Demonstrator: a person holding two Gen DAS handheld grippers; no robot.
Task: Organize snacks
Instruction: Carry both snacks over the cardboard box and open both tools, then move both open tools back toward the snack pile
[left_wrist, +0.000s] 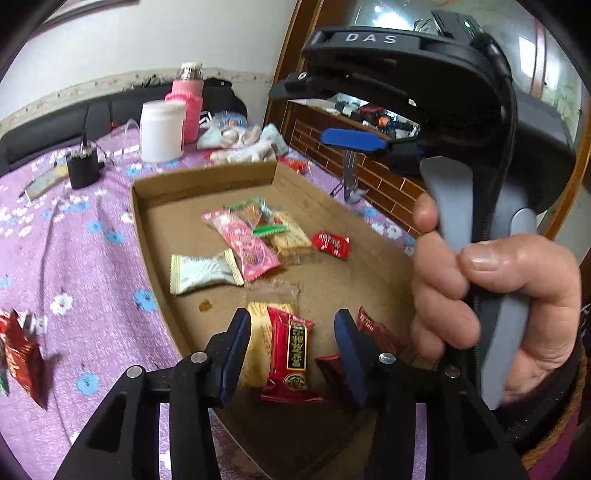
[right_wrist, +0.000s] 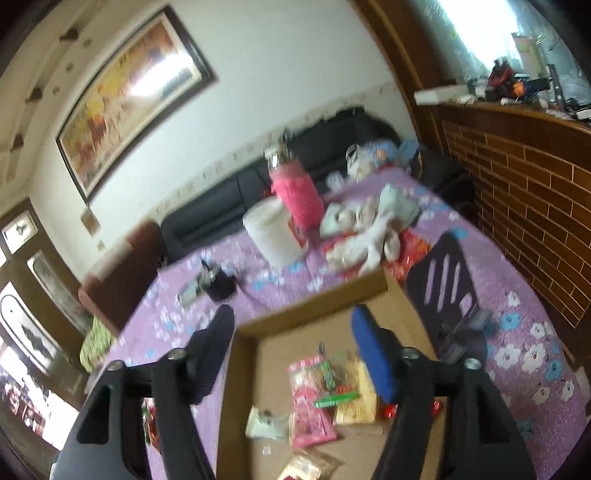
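Left gripper (left_wrist: 291, 354), jaws apart and gripping nothing, hovers over one red bar snack (left_wrist: 290, 356), long axis pointing away from the camera, inside one cardboard tray (left_wrist: 207, 181); right gripper (right_wrist: 295, 354) likewise parted above it.

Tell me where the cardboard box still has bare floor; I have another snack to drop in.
The cardboard box has bare floor along its back wall, behind the pink packet, and at the right side past the red candy. The middle cluster and the near end, around the red bar, are crowded.
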